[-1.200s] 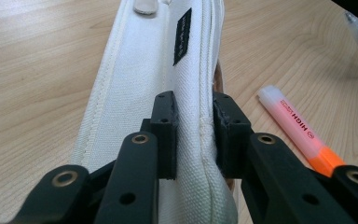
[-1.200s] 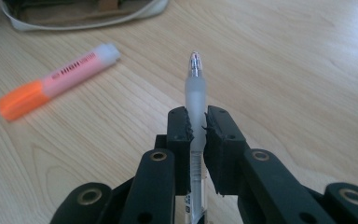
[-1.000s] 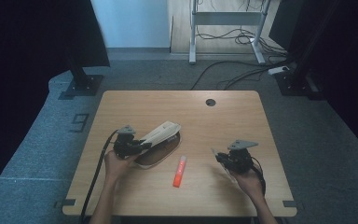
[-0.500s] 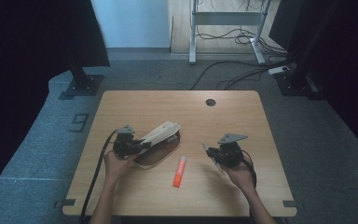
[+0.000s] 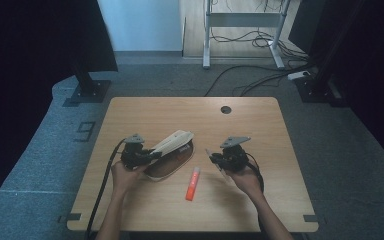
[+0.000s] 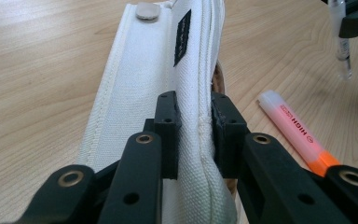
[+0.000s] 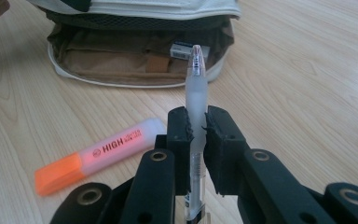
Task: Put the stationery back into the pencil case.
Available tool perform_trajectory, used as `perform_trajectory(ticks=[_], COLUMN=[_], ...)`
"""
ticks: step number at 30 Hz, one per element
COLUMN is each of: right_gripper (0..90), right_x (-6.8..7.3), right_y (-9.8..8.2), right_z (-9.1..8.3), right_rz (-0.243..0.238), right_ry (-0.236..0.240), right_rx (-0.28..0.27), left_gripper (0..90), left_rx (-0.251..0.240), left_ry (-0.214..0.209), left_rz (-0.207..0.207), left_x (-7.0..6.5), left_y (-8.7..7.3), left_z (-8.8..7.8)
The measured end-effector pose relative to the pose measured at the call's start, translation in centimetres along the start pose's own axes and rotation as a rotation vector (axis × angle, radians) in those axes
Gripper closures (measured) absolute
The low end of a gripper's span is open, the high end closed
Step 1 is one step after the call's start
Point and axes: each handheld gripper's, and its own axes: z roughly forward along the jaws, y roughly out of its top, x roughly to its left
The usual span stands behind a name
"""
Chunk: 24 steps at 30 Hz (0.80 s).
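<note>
A white canvas pencil case (image 5: pixel 170 152) lies open at the table's middle left, its lid (image 6: pixel 168 70) lifted. My left gripper (image 5: pixel 152 154) (image 6: pixel 195 126) is shut on the lid's edge and holds it up. The brown inside (image 7: pixel 135 56) shows, with a small white eraser (image 7: pixel 189 49) in it. My right gripper (image 5: pixel 213 158) (image 7: pixel 196 128) is shut on a clear frosted pen (image 7: pixel 195 93) that points toward the case's opening, a short way to its right. An orange highlighter (image 5: pixel 192 183) (image 7: pixel 98 156) (image 6: pixel 298 133) lies on the table between the case and my right hand.
The wooden table (image 5: pixel 280 150) has a round cable hole (image 5: pixel 225 109) near its far edge. Cables trail from both grippers toward the person's side. A dark stand foot (image 5: pixel 87 90) and a desk frame with cables (image 5: pixel 240 35) sit on the floor beyond.
My right gripper has carried the pen to the left, closer to the open case. The left gripper and the raised lid have stayed where they were.
</note>
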Motion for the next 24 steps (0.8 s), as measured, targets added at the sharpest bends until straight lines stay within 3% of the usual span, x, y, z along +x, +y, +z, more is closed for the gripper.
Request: perform_trajectory(ticks=[24], right_gripper=[78.4], right_x=[1.5], right_y=[2.8], right_z=[5.2], right_rz=[-0.043], right_ry=[0.064], right_rx=[0.046], left_gripper=[75.2], left_rx=[-0.004], left_ry=[-0.005], left_rz=[-0.005], left_x=[0.0], left_y=[0.0], left_z=[0.0])
